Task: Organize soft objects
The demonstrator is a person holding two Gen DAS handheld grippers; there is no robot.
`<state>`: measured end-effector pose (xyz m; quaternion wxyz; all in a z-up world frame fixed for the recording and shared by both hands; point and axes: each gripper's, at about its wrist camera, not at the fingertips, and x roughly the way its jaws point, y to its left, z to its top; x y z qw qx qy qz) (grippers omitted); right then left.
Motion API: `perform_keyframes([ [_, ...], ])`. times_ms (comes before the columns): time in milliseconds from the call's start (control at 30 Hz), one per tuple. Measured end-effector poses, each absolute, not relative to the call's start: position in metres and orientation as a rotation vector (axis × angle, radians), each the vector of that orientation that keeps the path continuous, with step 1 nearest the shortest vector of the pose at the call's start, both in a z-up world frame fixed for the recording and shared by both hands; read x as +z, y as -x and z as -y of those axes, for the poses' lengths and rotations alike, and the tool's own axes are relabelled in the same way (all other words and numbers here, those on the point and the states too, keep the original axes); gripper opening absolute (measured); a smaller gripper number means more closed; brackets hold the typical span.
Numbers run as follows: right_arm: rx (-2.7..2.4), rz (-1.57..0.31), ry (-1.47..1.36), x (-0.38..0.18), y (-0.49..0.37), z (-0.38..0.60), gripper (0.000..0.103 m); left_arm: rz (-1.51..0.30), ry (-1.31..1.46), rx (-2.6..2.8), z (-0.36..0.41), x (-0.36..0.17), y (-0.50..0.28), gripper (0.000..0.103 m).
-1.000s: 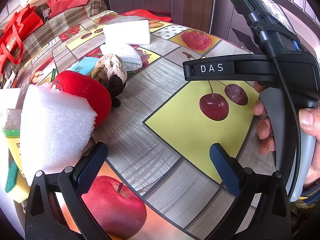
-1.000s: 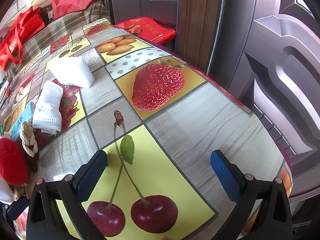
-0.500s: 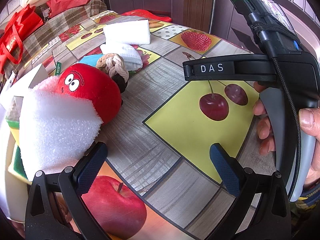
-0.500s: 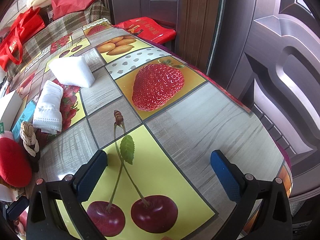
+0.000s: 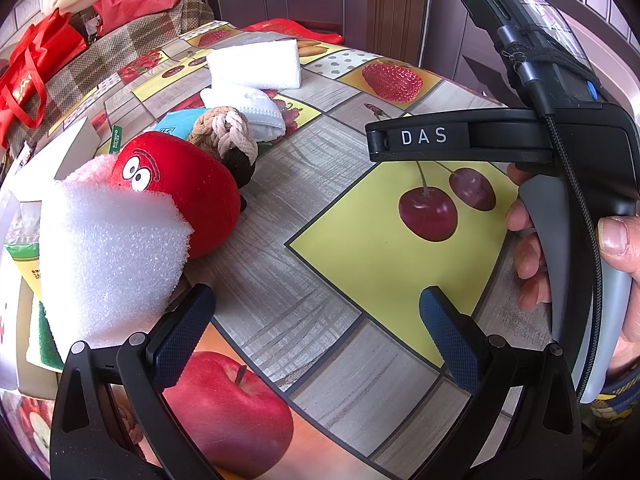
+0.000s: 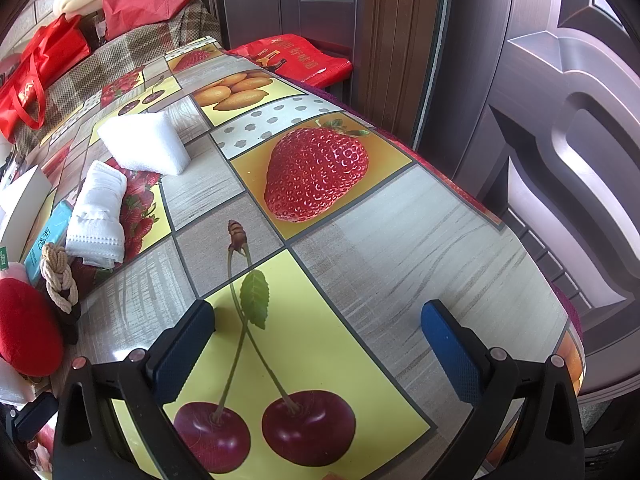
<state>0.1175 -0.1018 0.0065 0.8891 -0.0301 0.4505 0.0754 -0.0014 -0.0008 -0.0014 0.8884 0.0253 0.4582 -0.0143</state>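
Hiding red plush toy [image 5: 188, 184] partly, white foam block [image 5: 108, 256], box [image 5: 24, 200] cropped

Left gripper [image 5: 316, 322] and right gripper [image 6: 318, 334] both gape wide and empty; a hand [image 5: 580, 264] grips the right handle

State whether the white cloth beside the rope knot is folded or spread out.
Folded. The white cloth lies as a compact layered bundle, its stacked edges showing at the end nearest the rope knot.

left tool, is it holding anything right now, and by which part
Nothing. The left tool is open over bare tablecloth; the white foam block sits just outside its left finger, not between the fingers.
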Motion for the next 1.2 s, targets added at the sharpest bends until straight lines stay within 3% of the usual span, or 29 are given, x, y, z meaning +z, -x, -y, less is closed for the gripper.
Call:
perform_keyframes([
  [1067,0.159,-0.936,0.060,0.007,-0.118,0.102,0.103,-0.949,-0.064,-0.065,0.006,0.001,-0.001,0.102],
  [1200,0.160,-0.936,0.058,0.007,-0.118,0.102,0.103,-0.806,-0.024,-0.112,0.011,0.030,0.020,0.103],
])
